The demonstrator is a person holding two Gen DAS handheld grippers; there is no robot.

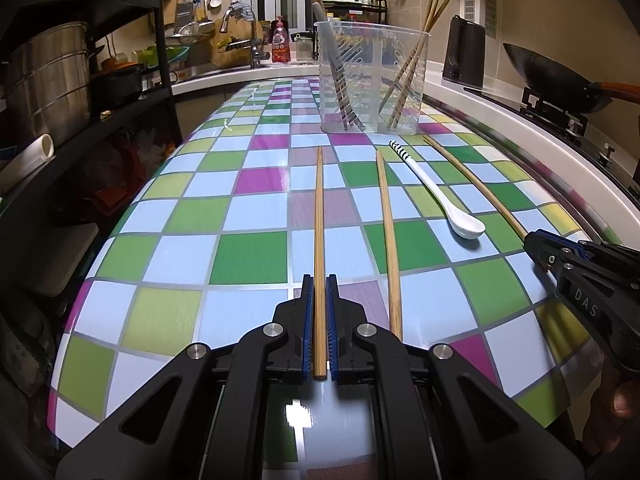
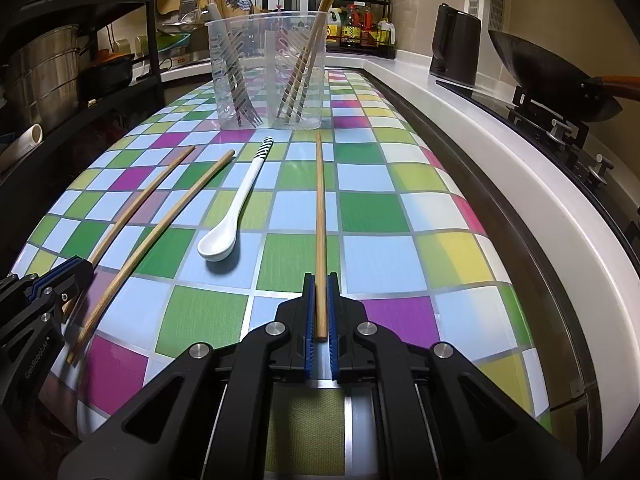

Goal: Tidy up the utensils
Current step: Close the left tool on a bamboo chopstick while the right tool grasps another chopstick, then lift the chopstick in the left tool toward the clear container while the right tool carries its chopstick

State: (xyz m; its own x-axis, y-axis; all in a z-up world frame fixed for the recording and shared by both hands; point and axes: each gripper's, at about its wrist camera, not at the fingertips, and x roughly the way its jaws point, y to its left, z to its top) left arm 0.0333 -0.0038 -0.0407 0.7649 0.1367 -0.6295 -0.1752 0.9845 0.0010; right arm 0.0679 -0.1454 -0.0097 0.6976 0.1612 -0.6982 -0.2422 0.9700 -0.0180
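Left gripper (image 1: 319,296) is clenched on the near end of a wooden chopstick (image 1: 319,216), blue pads tight against both sides; the stick runs straight away from it along the checkered tabletop (image 1: 248,256) toward the clear plastic utensil holder (image 1: 370,76) at the far end. Right gripper (image 2: 320,296) is likewise clamped on the near end of another chopstick (image 2: 319,200), which lies on the right side of the tabletop and points at the holder's right compartment. Between those two sticks lie a third, loose chopstick (image 1: 388,232), just right of the left gripper's stick, and a white ceramic spoon (image 1: 436,192) with a black-striped handle tip, bowl near, handle angled toward the holder. Spoon and loose chopstick are close but not touching. Holder is split by a divider: left compartment has slotted metal utensils (type unclear through the plastic) plus a grey handle; right compartment has several wooden chopsticks (image 2: 316,32) leaning and sticking out above the rim. In the left wrist view the right gripper shows at the right edge, closed on its stick; in the right wrist view the left gripper shows at the near-left edge. Background: black kettle (image 2: 456,48) and wok (image 2: 548,72) on the counter to the right, steel pots (image 1: 48,80) on a rack to the left.
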